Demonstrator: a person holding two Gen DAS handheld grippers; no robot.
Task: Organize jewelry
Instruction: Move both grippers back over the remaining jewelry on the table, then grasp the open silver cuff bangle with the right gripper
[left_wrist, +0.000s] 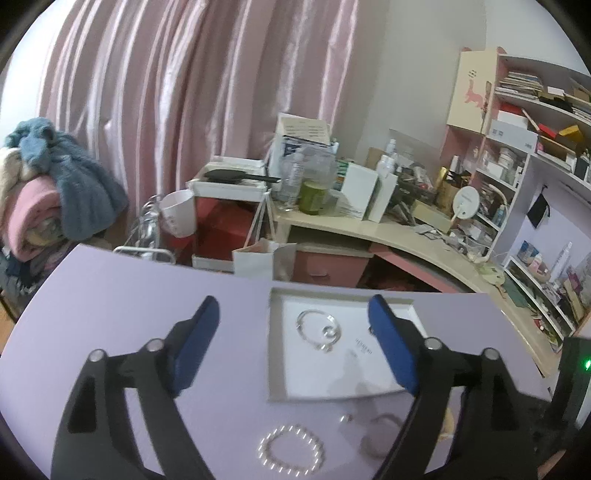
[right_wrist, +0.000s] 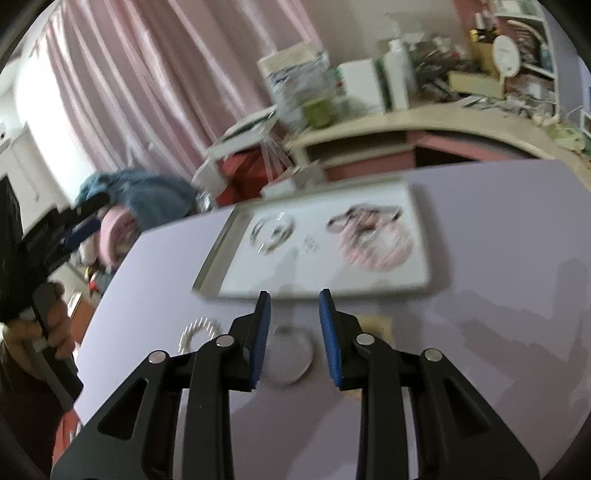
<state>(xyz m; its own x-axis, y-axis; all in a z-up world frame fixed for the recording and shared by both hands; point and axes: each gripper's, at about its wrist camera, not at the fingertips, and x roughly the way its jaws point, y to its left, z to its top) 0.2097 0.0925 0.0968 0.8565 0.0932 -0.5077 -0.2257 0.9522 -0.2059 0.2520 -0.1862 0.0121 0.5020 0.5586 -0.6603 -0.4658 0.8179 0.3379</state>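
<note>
A white shallow tray lies on the lilac table. In it lies a silver bangle. In the right wrist view the tray also holds a pink beaded bracelet, blurred, beside the silver bangle. A pearl bracelet lies on the table in front of the tray; it also shows in the right wrist view. A pale pink ring-shaped bracelet lies between my right gripper's fingers. My left gripper is open and empty above the tray's near left part. My right gripper is open.
A small silver piece and a pale pink bracelet lie by the pearl bracelet. A yellowish object sits right of the right gripper. Beyond the table's far edge are a cluttered desk, shelves and pink curtains.
</note>
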